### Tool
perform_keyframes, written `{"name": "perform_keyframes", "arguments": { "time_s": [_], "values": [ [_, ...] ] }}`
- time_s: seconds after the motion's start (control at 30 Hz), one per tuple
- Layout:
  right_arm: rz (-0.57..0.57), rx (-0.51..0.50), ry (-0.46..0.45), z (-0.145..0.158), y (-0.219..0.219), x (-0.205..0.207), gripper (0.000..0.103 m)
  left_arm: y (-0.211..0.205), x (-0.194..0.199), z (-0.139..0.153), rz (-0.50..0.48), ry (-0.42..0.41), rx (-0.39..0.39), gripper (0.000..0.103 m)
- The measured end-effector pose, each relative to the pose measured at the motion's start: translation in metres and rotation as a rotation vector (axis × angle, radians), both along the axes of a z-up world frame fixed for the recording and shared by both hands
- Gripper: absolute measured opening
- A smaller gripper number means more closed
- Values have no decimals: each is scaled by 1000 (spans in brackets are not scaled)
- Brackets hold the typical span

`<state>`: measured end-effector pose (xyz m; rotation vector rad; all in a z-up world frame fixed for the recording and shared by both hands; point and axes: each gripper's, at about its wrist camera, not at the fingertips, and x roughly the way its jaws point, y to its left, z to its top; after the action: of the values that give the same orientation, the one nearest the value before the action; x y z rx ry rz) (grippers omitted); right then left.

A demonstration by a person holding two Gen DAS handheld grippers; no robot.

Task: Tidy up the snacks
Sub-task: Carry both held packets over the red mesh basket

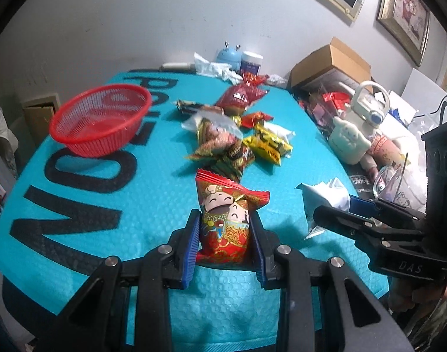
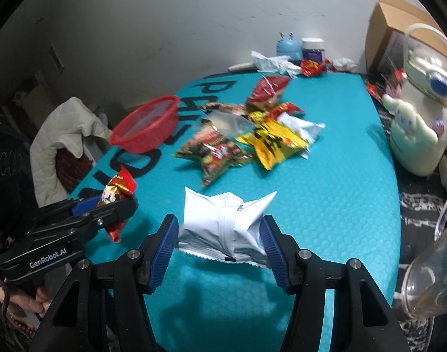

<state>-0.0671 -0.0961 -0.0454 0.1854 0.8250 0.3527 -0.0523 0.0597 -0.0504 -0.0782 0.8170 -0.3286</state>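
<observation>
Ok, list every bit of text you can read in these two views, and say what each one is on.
"DAS" on the body of the right gripper, in the left wrist view.
"GenRobot.AI" on the body of the left gripper, in the right wrist view.
Large black letters on the teal mat: "NO" reads clearly, the rest is cut off or hidden.
Print on the red snack packet, the white packet and the snack pile: too blurred to read.

Red cartoon-printed snack packet (image 1: 223,220): upright, pinched. White packet (image 2: 223,226): crumpled, pinched. Loose snack pile (image 2: 246,138), mid-mat. Red mesh basket (image 1: 101,118).
</observation>
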Motion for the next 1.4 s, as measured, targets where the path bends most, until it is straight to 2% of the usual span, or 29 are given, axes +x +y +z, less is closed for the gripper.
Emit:
{"name": "perform_keyframes", "arguments": {
  "time_s": [0.57, 1.07, 1.4],
  "values": [
    [132, -10, -117, 61, 54, 28, 58, 41, 17, 59, 55, -130, -29, 31],
    [256, -44, -209, 107, 123, 94, 58, 108, 62, 97, 161, -250, -15, 31],
    [319, -49, -201, 105, 167, 149, 58, 143, 106, 102, 193, -274, 25, 31]
  ]
}}
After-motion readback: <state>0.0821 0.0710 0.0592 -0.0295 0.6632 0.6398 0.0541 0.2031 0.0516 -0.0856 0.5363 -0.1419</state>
